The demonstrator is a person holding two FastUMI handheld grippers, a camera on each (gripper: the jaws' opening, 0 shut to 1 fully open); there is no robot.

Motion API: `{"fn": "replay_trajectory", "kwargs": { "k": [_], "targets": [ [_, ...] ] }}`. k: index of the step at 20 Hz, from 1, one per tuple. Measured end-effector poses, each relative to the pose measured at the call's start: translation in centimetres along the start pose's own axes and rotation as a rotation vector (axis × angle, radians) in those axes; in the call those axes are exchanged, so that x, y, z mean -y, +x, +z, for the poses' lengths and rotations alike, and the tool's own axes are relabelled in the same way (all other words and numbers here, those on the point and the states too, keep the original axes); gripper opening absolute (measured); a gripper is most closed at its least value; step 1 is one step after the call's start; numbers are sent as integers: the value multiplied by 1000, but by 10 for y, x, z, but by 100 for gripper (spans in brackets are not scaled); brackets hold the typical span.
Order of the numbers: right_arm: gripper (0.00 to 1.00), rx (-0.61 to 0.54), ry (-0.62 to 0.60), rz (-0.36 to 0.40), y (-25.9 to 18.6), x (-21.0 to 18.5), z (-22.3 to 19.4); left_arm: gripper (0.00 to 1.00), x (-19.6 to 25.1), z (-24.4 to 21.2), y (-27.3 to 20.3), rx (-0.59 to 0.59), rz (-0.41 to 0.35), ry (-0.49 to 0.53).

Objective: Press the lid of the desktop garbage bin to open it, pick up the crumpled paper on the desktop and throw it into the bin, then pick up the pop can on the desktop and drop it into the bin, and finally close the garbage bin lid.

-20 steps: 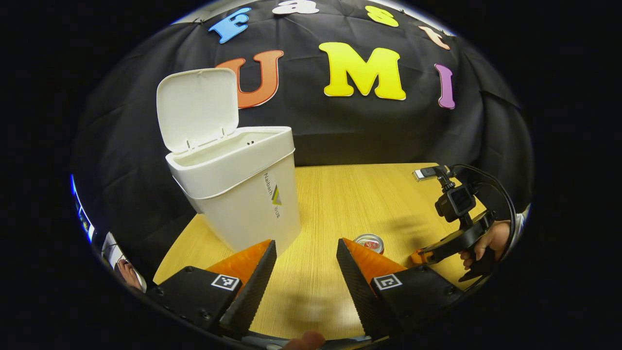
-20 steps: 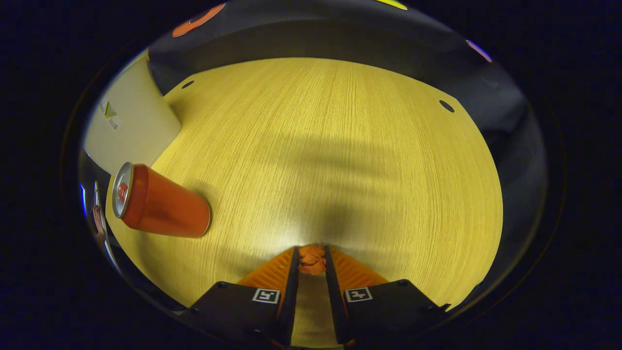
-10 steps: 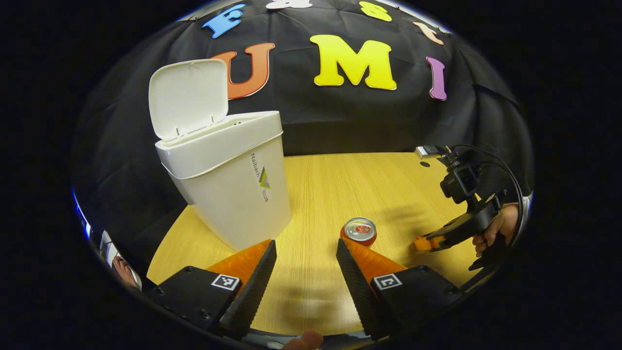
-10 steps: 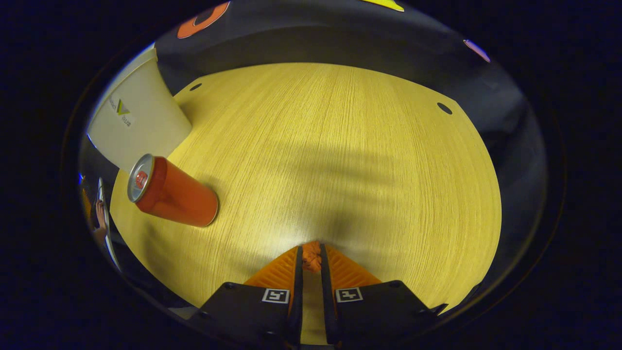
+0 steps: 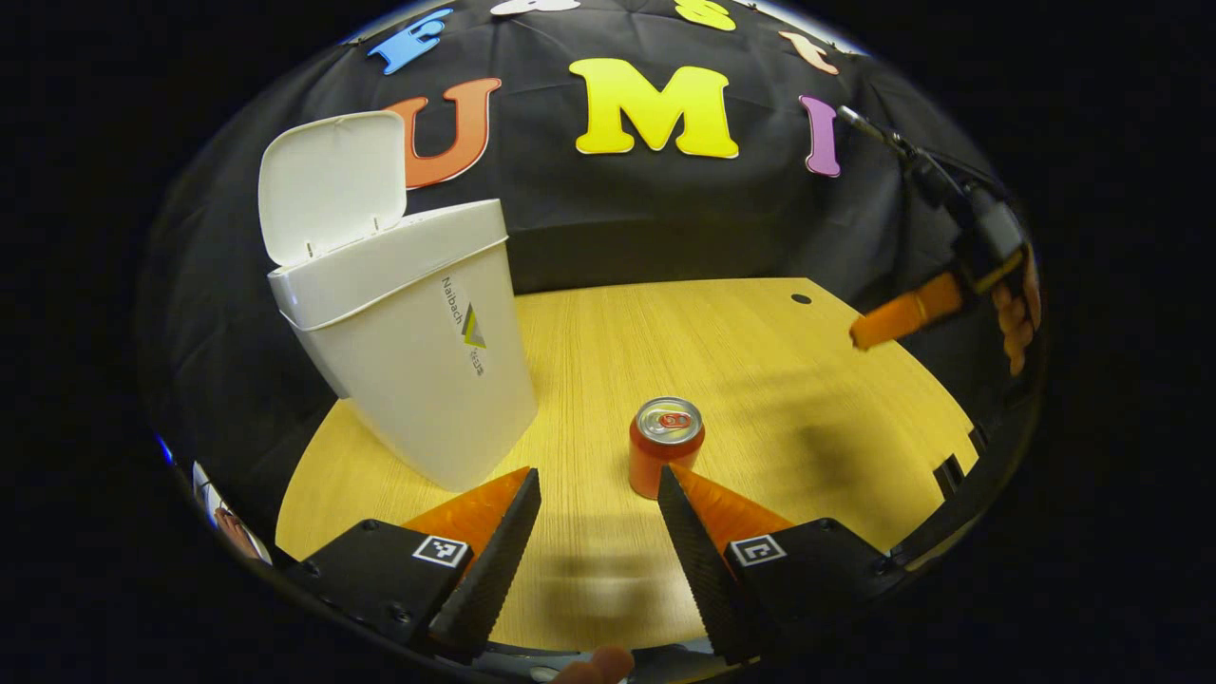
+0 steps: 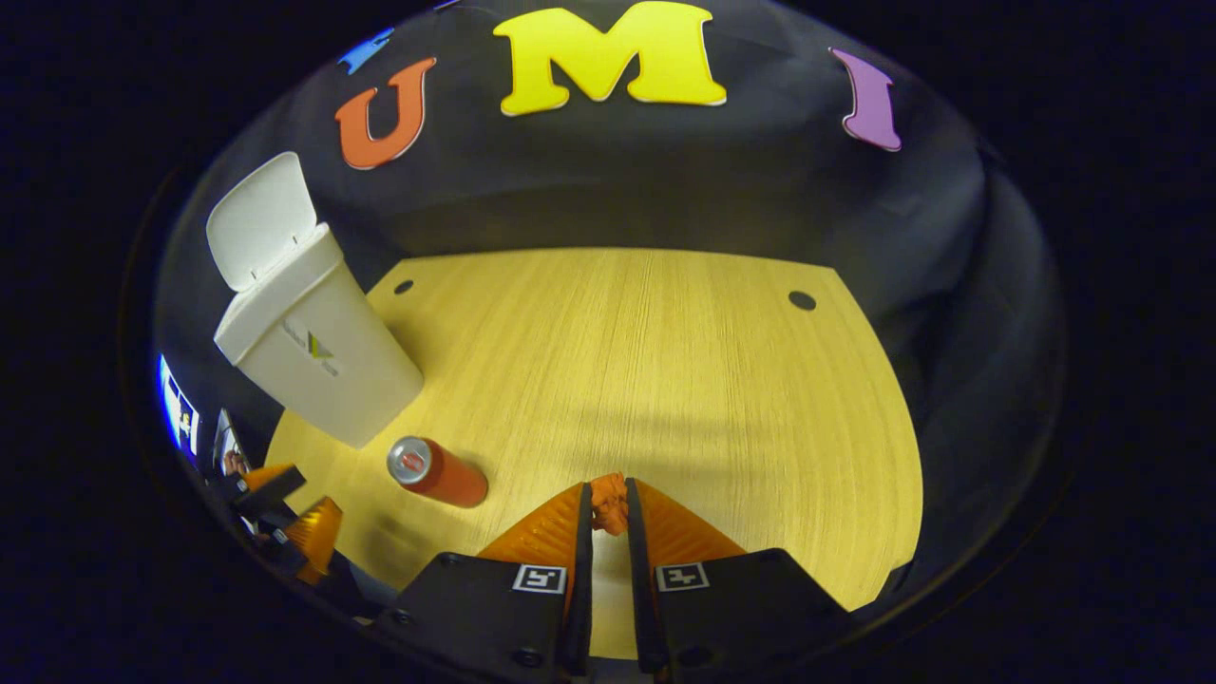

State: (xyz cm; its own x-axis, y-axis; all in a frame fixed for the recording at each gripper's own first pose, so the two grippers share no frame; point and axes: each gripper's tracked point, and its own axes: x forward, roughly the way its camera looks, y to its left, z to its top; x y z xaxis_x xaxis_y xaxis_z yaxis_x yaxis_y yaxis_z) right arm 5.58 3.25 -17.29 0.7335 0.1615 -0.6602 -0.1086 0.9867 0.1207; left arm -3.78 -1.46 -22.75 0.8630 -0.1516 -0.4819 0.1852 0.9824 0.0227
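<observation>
The white garbage bin (image 5: 418,351) stands at the table's left with its lid (image 5: 328,185) tipped up and open; it also shows in the right gripper view as the bin (image 6: 309,366). A red pop can (image 5: 665,446) stands upright just beyond my left gripper (image 5: 597,494), which is open and holds nothing. The can (image 6: 437,470) stands to the left of my right gripper (image 6: 608,503), which is shut on a small orange crumpled paper (image 6: 608,502) and raised well above the table. In the left gripper view that right gripper (image 5: 864,334) hangs high at the right edge, held by a hand (image 5: 1016,313).
The wooden table (image 6: 665,380) has round holes near its far corners, one hole (image 6: 802,300) at the right. The left gripper (image 6: 285,518) shows at the lower left of the right gripper view. The black cloth wall closes the far side.
My right gripper, shut on the paper, has lifted high off the table and its view now takes in the whole desk. My left gripper has pulled back a little, so the whole can shows.
</observation>
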Motion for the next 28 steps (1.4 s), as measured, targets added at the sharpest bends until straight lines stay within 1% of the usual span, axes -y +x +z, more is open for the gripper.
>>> {"fn": "replay_trajectory", "kwargs": {
  "k": [3, 4, 5, 7, 10, 13, 15, 17, 20, 22, 25, 26, 27, 28],
  "targets": [
    [19, 107, 5, 15, -31, -13, 55, 84, 6, 5, 1, 18, -22, 19],
    [17, 134, 8, 26, -39, -19, 71, 85, 6, 8, 0, 23, -25, 23],
    [19, 159, 7, 43, -47, -29, 87, 84, 7, 10, 0, 22, -32, 23],
    [19, 212, -21, 71, -58, -48, 119, 84, 8, 13, -3, 24, -47, 15],
    [19, 293, -83, 128, -66, -91, 160, 84, 3, 16, -5, 31, -46, 8],
    [19, 311, -118, 219, -64, -149, 182, 84, -7, 9, -4, 5, -27, -18],
    [19, 311, -150, 270, -58, -187, 190, 85, -12, 5, -6, -8, -22, -47],
    [19, 302, -187, 325, -51, -228, 191, 85, -20, -1, -7, -25, -12, -70],
    [19, 278, -243, 423, -37, -292, 185, 85, -31, -6, -11, -35, 13, -73],
    [19, 255, -267, 477, -24, -331, 174, 84, -43, -6, -13, -24, 42, -64],
    [19, 208, -308, 499, 5, -373, 158, 86, -52, -8, -16, -14, 66, -39],
    [19, 190, -322, 499, 13, -383, 152, 94, -55, -9, -17, -9, 78, -32],
    [19, 171, -332, 503, 21, -391, 144, 94, -61, -9, -19, 3, 105, -29],
    [19, 156, -342, 511, 26, -398, 140, 86, -62, -12, -18, 1, 95, -35]
  ]
}}
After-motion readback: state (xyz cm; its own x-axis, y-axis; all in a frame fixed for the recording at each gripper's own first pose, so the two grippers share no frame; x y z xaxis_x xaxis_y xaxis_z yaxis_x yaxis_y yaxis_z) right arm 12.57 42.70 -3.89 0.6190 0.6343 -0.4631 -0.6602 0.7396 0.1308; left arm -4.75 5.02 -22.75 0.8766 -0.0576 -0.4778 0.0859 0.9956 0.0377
